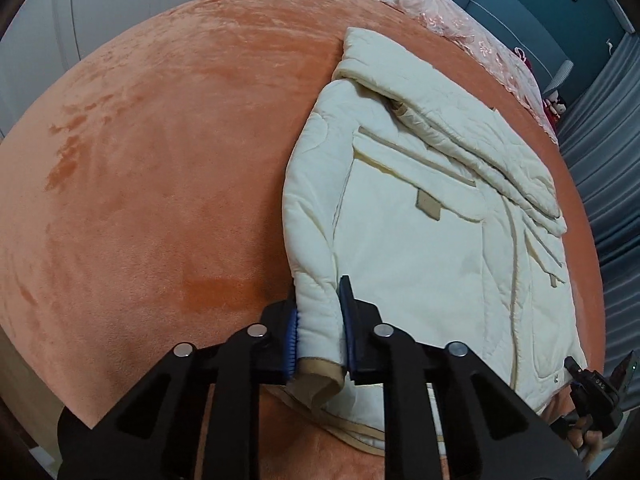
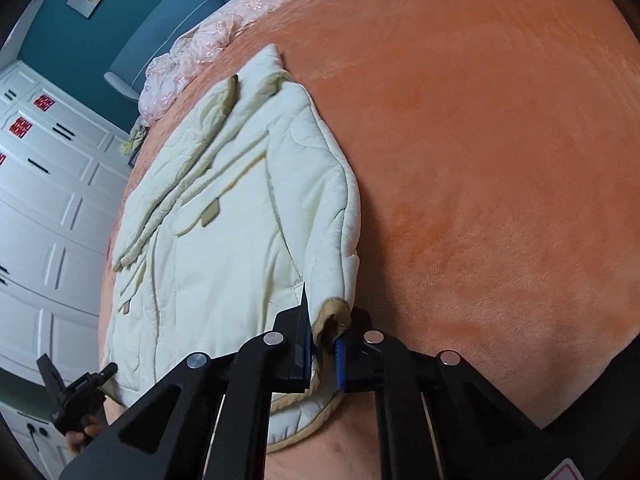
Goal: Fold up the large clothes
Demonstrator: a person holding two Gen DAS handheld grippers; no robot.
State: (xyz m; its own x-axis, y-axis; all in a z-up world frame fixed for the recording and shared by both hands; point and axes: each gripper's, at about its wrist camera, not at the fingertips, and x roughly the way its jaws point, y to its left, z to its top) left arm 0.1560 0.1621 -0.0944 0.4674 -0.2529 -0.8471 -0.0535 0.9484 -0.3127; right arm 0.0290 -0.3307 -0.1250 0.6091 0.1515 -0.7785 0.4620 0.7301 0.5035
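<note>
Left gripper (image 1: 320,320) and right gripper (image 2: 325,336) each pinch one cream jacket (image 1: 420,248), lying on one orange blanket (image 1: 160,160)

We see a cream quilted jacket (image 1: 420,248) with tan piping and tan pocket tabs, its cuff (image 2: 334,316) tan too. It lies on a plain orange plush blanket (image 1: 160,180). We note pale pink lace fabric (image 1: 452,16) with a floral pattern, a teal wall (image 2: 48,28), and white cabinet doors (image 2: 48,208) with red paper emblems. Both grippers (image 1: 320,344) (image 2: 322,354) are black with blue pads.
</note>
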